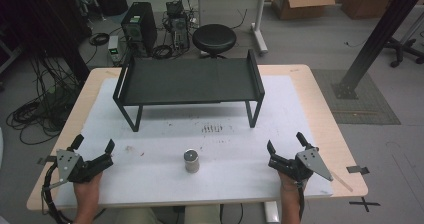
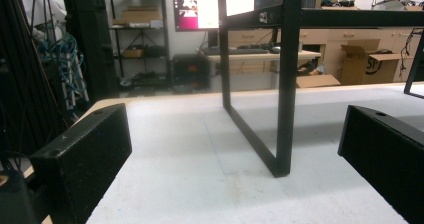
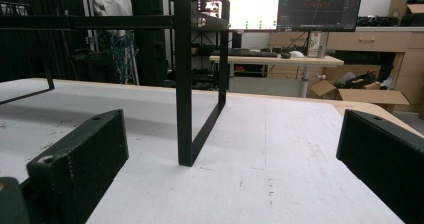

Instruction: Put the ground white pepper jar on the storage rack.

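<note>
Two handheld grippers rest low at the near corners of the desk (image 1: 320, 104), one in each of a person's hands, with nothing between either pair of jaws. The left gripper (image 1: 93, 145) sits at the near left corner with its jaws spread wide, and its own view looks between them across the bare white mat (image 1: 165, 134) to one black leg of the shelf rack (image 2: 282, 84). The right gripper (image 1: 286, 141) sits at the near right corner, jaws equally wide apart, its own view taking in another leg of the rack over empty mat. Between the two, near the middle of the near edge and well apart from both, stands a small metal can (image 1: 191, 160), upright and untouched. The low black rack spans the far half of the desk, its top tray bare. Judging by this layout, the work has not yet begun: no reach toward the can is under way, and it sits on the mat rather than on the rack. What appears left is everything, from approach and grasp to placement.
</note>
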Action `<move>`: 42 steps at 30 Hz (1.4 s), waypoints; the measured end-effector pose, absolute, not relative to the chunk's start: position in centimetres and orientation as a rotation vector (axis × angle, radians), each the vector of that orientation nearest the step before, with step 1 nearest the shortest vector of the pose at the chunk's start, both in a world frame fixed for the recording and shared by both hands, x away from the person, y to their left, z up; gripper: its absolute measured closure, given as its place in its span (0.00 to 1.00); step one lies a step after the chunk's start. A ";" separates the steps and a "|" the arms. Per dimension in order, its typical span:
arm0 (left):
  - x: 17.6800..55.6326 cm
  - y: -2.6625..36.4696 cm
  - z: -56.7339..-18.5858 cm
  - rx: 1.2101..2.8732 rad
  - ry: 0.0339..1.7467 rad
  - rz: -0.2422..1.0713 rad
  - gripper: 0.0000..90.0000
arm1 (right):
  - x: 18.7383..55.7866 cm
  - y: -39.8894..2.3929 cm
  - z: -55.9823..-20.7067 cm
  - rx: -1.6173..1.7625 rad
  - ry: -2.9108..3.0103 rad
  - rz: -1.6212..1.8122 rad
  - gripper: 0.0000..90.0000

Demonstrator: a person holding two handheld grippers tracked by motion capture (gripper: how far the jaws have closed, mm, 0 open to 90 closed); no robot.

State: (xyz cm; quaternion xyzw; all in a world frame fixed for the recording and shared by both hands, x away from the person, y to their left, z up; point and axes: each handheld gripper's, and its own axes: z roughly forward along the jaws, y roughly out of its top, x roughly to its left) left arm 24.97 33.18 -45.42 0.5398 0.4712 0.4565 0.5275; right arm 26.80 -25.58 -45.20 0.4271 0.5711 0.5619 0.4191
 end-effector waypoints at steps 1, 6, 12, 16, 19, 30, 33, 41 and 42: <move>25.0 33.2 -45.4 1.290 1.126 1.091 0.01 | 26.8 -25.6 -45.2 1.071 1.432 1.409 0.00; 25.0 33.2 -45.4 1.290 1.126 1.090 0.01 | 26.8 -25.6 -45.2 1.069 1.430 1.409 0.00; 25.0 33.2 -45.4 1.289 1.126 1.089 0.01 | 26.9 -25.6 -45.1 1.078 1.444 1.411 0.00; 25.0 33.2 -45.4 1.289 1.126 1.089 0.01 | 26.9 -25.4 -44.7 1.071 1.449 1.419 0.00; 25.0 33.2 -45.4 1.288 1.126 1.089 0.01 | 26.9 -25.1 -44.0 1.052 1.454 1.426 0.00; 25.0 33.2 -45.4 1.288 1.126 1.089 0.01 | 26.7 -24.4 -41.8 1.017 1.467 1.454 0.00; 25.0 33.2 -45.4 1.288 1.126 1.089 0.01 | 26.7 -24.1 -41.3 1.007 1.476 1.457 0.00; 25.0 33.2 -45.4 1.287 1.125 1.090 0.01 | 26.6 -23.4 -40.2 0.978 1.500 1.470 0.00; 25.0 33.2 -45.4 1.287 1.125 1.090 0.01 | 26.6 -23.2 -40.0 0.971 1.505 1.472 0.00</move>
